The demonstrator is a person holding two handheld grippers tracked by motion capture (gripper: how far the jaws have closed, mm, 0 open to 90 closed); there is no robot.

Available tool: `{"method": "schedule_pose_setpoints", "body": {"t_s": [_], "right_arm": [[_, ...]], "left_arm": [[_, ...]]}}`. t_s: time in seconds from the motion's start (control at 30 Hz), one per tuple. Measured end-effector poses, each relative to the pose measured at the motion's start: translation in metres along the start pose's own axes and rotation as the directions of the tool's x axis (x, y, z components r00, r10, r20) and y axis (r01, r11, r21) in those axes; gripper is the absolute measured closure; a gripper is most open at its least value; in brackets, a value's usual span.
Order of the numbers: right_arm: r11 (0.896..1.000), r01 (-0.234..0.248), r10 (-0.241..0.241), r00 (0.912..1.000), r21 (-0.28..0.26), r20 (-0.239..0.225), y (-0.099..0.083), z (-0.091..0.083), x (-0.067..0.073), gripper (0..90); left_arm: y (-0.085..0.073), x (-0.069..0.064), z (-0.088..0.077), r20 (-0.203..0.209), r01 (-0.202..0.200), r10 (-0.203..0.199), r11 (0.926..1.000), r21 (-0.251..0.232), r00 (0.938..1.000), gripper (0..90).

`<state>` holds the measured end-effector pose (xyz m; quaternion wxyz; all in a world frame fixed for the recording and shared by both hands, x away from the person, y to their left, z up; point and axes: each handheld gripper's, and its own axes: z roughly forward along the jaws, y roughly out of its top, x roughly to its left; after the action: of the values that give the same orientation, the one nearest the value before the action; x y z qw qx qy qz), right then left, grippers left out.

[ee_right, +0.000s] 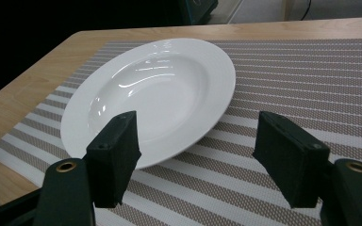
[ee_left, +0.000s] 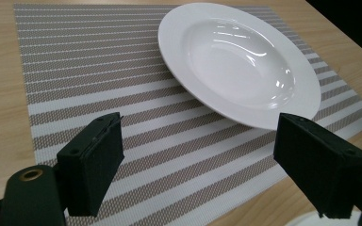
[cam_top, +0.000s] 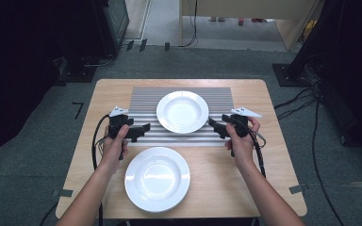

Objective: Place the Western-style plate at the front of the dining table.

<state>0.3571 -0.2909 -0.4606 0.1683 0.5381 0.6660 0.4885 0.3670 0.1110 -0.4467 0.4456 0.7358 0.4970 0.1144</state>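
1. Plate [cam_top: 182, 111] on the striped placemat [cam_top: 143, 96] sits between the left gripper [cam_top: 145, 128] and right gripper [cam_top: 211, 122]; both stand open, holding nothing, just clear of its rim.
2. Any regrip should probably take opposite rim edges squarely and level.
3. Glossy white ceramic with a shallow round well is likely slippery; the woven mat looks grippy.
4. A second plate [cam_top: 157, 178] lies nearer the person on the wooden table [cam_top: 273, 155].

Grey carpet floor [cam_top: 37, 141], dark surrounding furniture
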Motion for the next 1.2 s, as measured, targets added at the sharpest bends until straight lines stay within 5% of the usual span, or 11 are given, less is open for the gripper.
{"method": "schedule_pose_setpoints", "body": {"t_s": [0.67, 1.2], "right_arm": [[0.999, -0.030, 0.031, 0.9995, 0.017, -0.010, -0.031, -0.047, -0.015, 31.3], [0.997, -0.080, 0.080, 0.9968, 0.021, 0.006, -0.061, -0.090, -0.037, 31.0]], "left_arm": [[-0.043, 0.010, -0.044, -0.049, 0.038, -0.040, 0.9988, -0.032, 0.9980, 16.5], [-0.088, 0.027, -0.081, -0.104, 0.086, -0.090, 0.9956, -0.036, 0.9905, 16.5]]}}
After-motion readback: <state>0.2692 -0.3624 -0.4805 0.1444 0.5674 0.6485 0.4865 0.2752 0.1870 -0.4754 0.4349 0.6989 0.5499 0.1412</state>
